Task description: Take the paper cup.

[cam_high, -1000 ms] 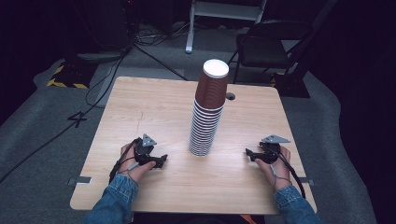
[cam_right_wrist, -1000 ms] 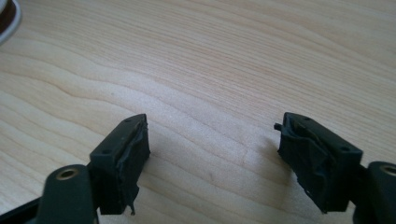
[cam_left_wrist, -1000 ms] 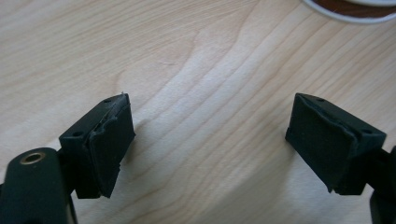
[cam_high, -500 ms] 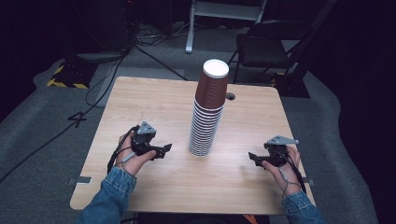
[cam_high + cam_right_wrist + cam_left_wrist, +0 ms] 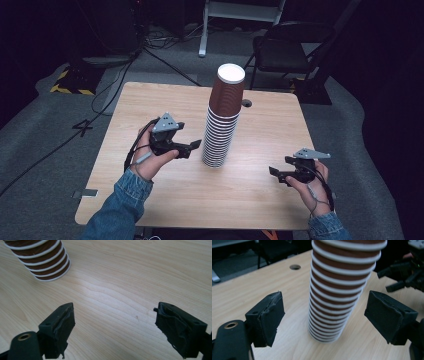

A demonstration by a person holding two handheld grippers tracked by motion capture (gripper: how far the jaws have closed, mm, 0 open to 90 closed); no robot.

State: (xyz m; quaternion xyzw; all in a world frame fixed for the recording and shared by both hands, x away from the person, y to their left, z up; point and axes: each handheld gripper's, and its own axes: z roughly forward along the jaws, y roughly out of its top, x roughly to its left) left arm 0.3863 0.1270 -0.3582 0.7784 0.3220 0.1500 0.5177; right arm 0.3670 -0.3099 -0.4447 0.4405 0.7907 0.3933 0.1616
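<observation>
Squarely on the wooden table stands the tall stack of brown paper cups — upside down, near the middle. Just beside its lower part hovers the left gripper, jaws spread wide, gripping nothing. Well apart sits the right gripper — likewise spread, empty, low over the wood.

Looks like a studio or lab kind of setup: a plain wooden table is parked on grey carpet, black cables are run across the floor, dark surroundings, folding chair pushed back, hazard tape stuck down.
</observation>
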